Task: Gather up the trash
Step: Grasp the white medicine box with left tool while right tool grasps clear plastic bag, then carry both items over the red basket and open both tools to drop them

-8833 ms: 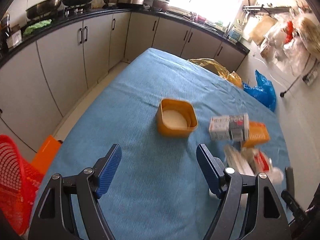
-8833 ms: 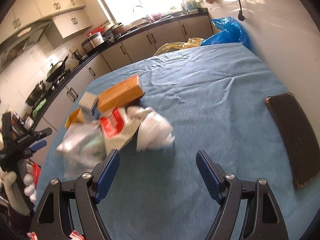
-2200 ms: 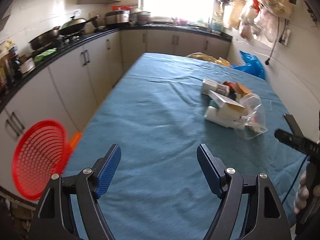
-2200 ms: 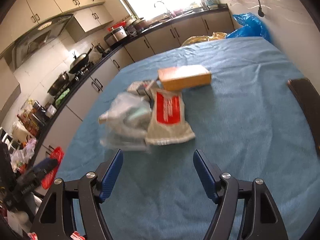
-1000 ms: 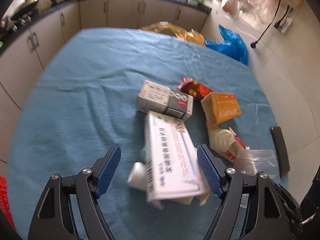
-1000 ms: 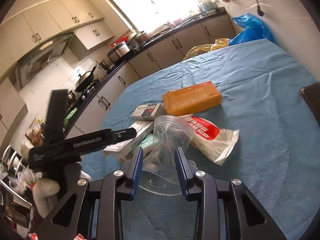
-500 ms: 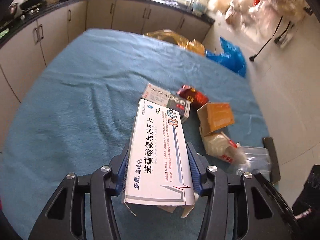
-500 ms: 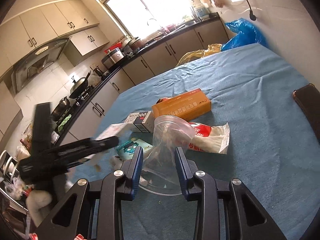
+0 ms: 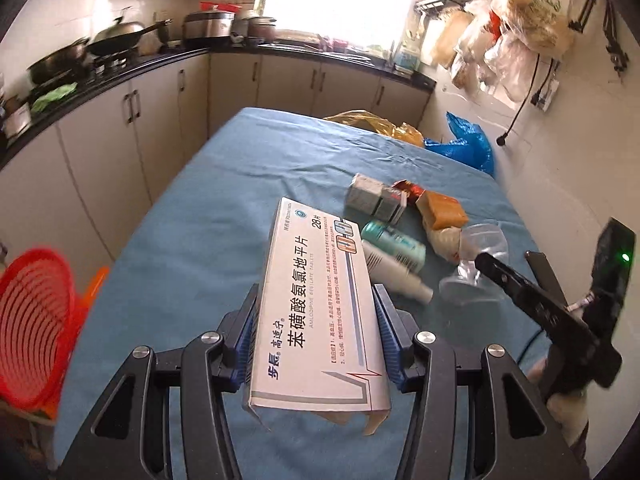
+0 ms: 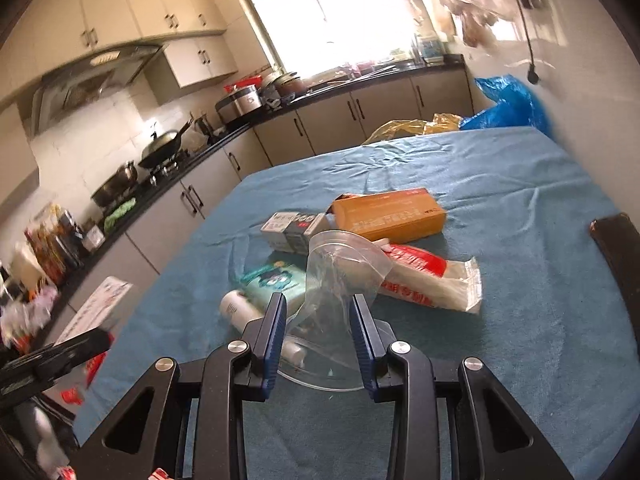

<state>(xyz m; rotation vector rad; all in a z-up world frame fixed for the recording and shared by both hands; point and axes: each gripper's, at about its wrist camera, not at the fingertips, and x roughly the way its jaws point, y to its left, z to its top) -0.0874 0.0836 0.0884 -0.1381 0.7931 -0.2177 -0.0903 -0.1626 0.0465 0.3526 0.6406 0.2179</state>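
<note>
My left gripper (image 9: 316, 320) is shut on a long white medicine box (image 9: 316, 300), held above the blue table (image 9: 192, 248). My right gripper (image 10: 318, 320) is shut on a clear plastic bag (image 10: 340, 272), its lower edge on the cloth; it also shows in the left wrist view (image 9: 476, 276). On the table lie an orange box (image 10: 388, 214), a grey box (image 10: 294, 228), a white and red packet (image 10: 428, 280), a teal pack (image 10: 276, 280) and a white bottle (image 10: 240, 312).
A red mesh basket (image 9: 32, 328) stands on the floor at the table's left. A dark flat object (image 10: 620, 260) lies near the right table edge. Yellow (image 9: 372, 120) and blue bags (image 9: 468, 144) sit beyond the far end. Kitchen cabinets line the left side and the back.
My left gripper closed on the white medicine box and lifted it off the pile, turning toward the red basket side. My right gripper stays shut on the clear bag.
</note>
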